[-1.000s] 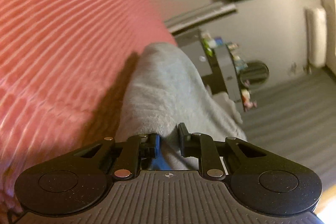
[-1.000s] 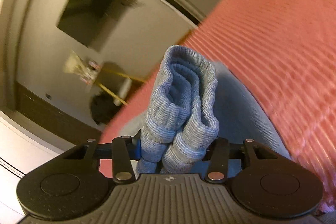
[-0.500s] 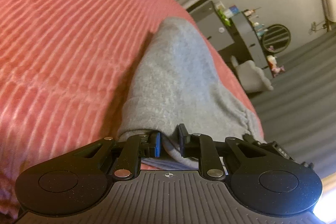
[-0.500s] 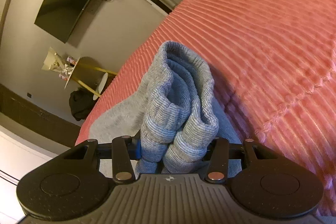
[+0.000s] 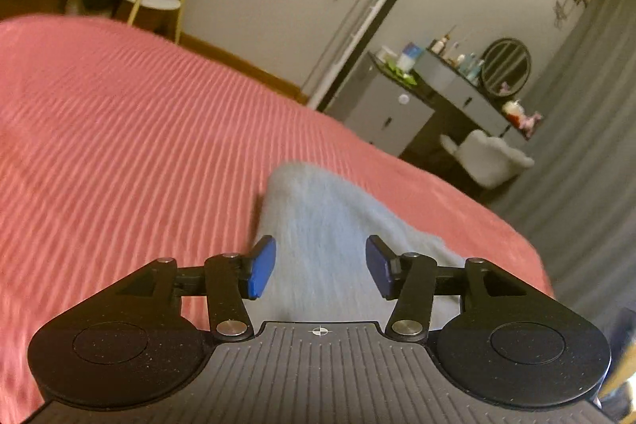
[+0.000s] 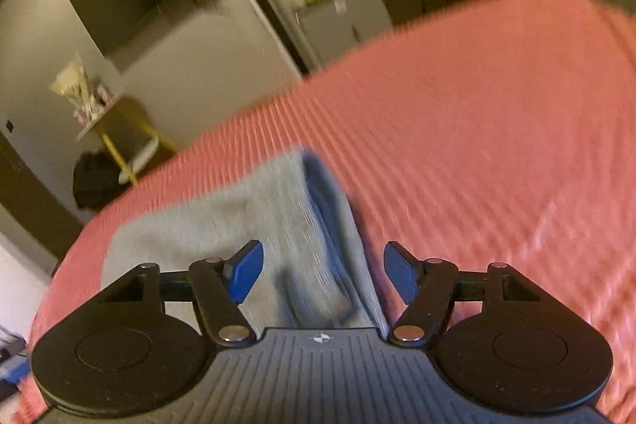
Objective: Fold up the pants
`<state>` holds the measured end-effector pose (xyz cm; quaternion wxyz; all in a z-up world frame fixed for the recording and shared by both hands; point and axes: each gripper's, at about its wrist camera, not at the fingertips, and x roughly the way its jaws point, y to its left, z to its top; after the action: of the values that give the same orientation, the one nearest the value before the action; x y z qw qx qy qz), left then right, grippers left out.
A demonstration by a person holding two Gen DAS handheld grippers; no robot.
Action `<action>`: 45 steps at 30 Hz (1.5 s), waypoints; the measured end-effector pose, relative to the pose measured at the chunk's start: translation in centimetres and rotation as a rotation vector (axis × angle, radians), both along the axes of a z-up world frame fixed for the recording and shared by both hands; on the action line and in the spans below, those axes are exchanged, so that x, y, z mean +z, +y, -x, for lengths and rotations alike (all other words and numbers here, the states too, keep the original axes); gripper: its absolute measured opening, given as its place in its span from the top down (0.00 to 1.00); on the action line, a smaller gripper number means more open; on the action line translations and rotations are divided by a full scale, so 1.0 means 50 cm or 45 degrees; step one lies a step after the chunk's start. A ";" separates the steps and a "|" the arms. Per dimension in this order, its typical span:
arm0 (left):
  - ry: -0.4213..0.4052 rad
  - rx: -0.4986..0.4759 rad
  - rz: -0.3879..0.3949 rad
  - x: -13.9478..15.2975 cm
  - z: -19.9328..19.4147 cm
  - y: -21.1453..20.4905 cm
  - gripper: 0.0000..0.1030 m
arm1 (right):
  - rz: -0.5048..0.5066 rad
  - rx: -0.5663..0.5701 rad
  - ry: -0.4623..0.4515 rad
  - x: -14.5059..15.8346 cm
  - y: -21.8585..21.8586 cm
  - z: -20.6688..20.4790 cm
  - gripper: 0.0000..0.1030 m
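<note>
Left gripper (image 5: 320, 267) and right gripper (image 6: 322, 272), jaws just opened and standing apart with no cloth pinched, hang over the folded grey pants (image 5: 330, 229) lying free on the red ribbed bedspread (image 5: 119, 146), ribbed cuff (image 6: 318, 209) beneath the right; dresser (image 5: 397, 114) beyond; no legible writing.

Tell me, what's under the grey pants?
The soft grey folded pants lie on the ribbed pink bedspread, which shows all around them. The part directly beneath them is covered.
</note>
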<state>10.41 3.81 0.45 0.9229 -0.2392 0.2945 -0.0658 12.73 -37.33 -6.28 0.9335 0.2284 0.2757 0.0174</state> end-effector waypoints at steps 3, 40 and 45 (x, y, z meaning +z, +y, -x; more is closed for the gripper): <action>0.089 0.025 -0.025 -0.010 -0.088 -0.016 0.49 | 0.082 0.092 -0.050 -0.007 0.045 -0.019 0.54; 0.574 -0.416 0.110 -0.237 -0.256 0.005 0.25 | -0.488 0.457 0.429 -0.186 -0.076 -0.227 0.20; 0.507 -0.433 0.110 -0.228 -0.256 -0.006 0.39 | -0.358 0.542 0.414 -0.159 -0.062 -0.218 0.41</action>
<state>23.20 3.52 -10.97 0.8113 -0.2336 0.5033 -0.1842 23.62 -40.43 -14.23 0.8117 0.2922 0.4583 0.2138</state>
